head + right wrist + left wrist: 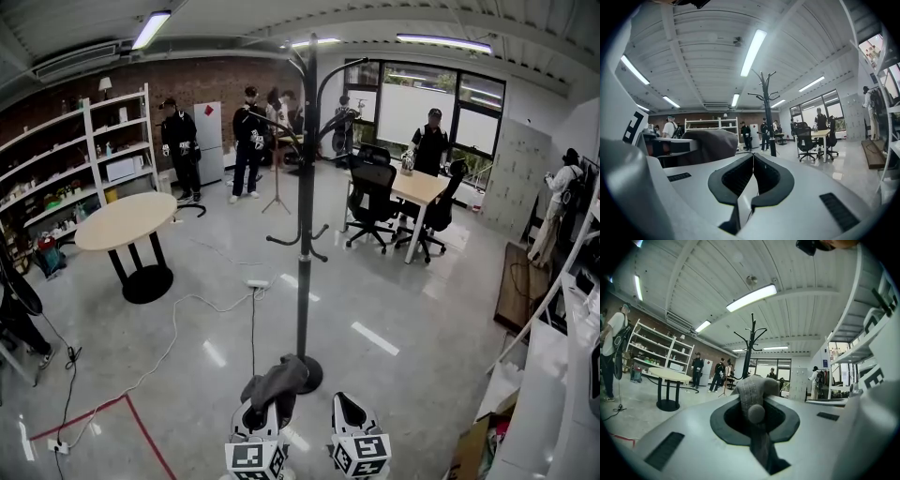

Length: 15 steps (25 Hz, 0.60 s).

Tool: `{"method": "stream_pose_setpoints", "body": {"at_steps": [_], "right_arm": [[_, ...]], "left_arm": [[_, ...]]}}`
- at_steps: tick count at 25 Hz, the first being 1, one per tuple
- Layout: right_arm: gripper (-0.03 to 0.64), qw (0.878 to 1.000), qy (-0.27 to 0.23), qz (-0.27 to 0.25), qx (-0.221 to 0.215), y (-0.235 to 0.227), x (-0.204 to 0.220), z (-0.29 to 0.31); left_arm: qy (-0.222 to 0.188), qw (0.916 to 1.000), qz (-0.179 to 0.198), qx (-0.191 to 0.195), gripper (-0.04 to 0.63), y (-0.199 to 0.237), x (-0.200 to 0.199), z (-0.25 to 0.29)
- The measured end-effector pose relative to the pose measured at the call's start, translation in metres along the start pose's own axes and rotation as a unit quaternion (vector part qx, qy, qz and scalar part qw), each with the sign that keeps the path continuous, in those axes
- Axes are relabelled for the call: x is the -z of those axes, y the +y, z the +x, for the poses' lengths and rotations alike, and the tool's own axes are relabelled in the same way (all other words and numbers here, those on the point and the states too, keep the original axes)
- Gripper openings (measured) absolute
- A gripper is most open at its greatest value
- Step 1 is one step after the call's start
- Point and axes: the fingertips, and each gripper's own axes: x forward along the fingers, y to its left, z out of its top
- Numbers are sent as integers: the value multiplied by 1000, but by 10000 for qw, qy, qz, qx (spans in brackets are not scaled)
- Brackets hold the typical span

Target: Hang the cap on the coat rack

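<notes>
left hand-held gripper [261, 417] — clamped on cap [277, 380] | right hand-held gripper [349, 410] — jaws together, cap at its left

Glossy grey floor [403, 309], brick back wall [220, 80], round table [125, 220], white shelving [89, 155].

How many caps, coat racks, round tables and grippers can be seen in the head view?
cap: 1
coat rack: 1
round table: 1
grippers: 2 (left gripper, right gripper)
Total: 5
</notes>
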Motion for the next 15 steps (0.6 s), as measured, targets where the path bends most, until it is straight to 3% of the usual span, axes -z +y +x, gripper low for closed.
{"method": "stream_pose_setpoints", "body": {"at_steps": [15], "right_arm": [[11, 9999, 19, -75, 95, -1, -7, 69]], "left_arm": [[-119, 9998, 28, 130, 29, 33, -17, 51]]}}
